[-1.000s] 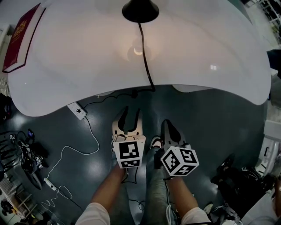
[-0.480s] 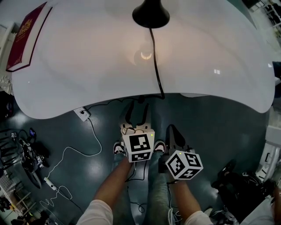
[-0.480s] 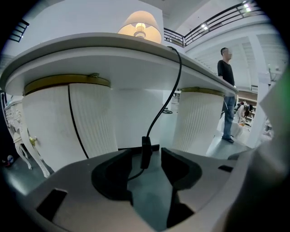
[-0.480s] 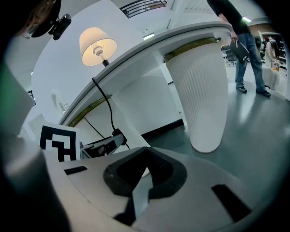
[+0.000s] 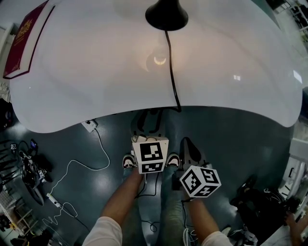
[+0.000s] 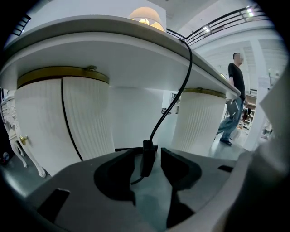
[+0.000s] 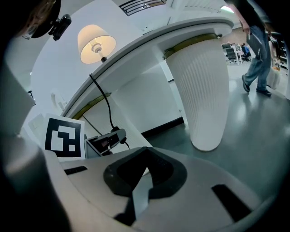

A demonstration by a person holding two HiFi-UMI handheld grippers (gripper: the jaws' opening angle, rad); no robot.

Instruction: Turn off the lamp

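The lamp [image 5: 166, 14] stands at the far middle of the white table [image 5: 86, 77] and is lit, its shade [image 7: 96, 43] glowing. Its black cord [image 5: 172, 72] runs across the tabletop and drops over the near edge. An inline switch [image 6: 147, 157] hangs on that cord below the edge. My left gripper [image 6: 147, 156] is open, with the switch in the gap between its jaws and the pads not pressing on it. In the head view its tips [image 5: 148, 120] sit under the table edge. My right gripper [image 7: 144, 154] is shut and empty, lower and to the right [image 5: 190, 146].
A red book [image 5: 24, 41] lies at the table's far left corner. Two ribbed white pedestals [image 6: 63, 118] [image 7: 204, 90] carry the table. A white plug block [image 5: 89, 126] and thin cable lie on the dark floor. A person [image 6: 235, 99] walks beyond the table.
My left gripper has moved forward to the table edge, so its tips now lie under the overhang. The right gripper has barely moved.
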